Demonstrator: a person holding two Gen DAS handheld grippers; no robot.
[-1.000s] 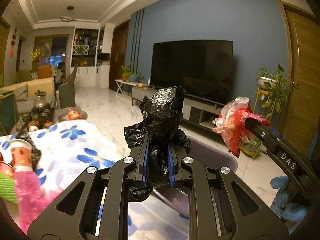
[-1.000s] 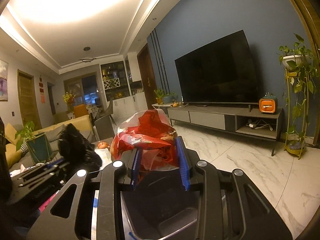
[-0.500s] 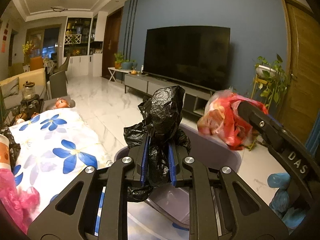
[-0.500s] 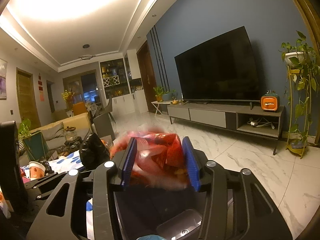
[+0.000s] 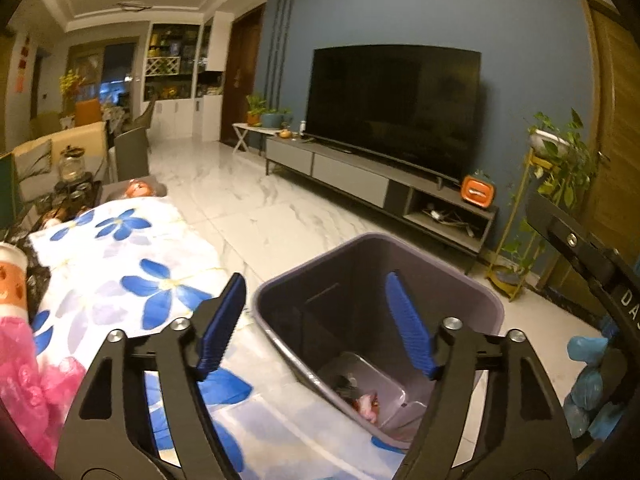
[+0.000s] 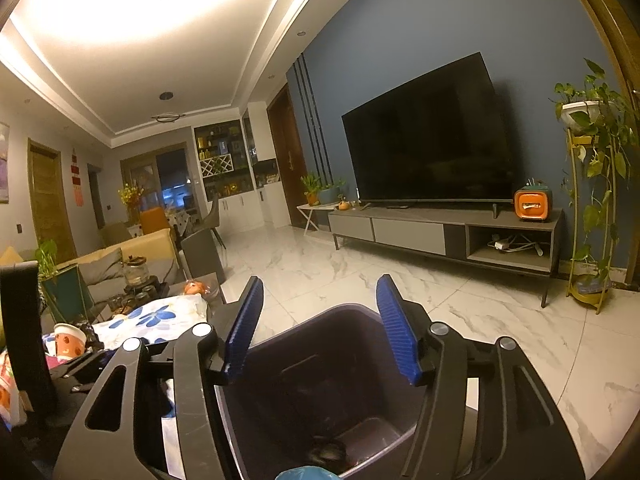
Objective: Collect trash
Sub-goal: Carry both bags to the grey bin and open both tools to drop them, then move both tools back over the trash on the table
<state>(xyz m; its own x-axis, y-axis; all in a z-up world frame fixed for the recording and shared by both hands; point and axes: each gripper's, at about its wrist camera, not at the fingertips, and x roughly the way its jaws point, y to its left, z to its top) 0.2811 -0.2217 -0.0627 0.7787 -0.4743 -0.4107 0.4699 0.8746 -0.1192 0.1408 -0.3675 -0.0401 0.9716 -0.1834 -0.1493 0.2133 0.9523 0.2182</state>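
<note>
A grey plastic bin (image 5: 472, 292) stands on the floor beside the table, seen in the right wrist view as bin (image 6: 304, 336). My left gripper (image 5: 316, 320) hangs open over its mouth with nothing between the blue pads. My right gripper (image 6: 320, 324) is open above the same bin, also holding nothing. Dropped trash (image 5: 362, 398), dark and pinkish, lies on the bin's bottom. A pink bag (image 5: 24, 384) and a paper cup (image 5: 12, 276) sit on the flowered tablecloth (image 5: 132, 264) at the left.
A TV cabinet (image 5: 360, 180) with a large screen lines the blue wall. A plant stand (image 5: 540, 208) is at the right. Blue bags (image 5: 588, 392) lie near the right edge. A sofa and a tea set (image 6: 136, 276) lie to the left. White marble floor (image 6: 480, 320) spreads beyond.
Both grippers opened over the bin. The black bag left my left gripper and the red bag left my right; both dropped into the bin.
</note>
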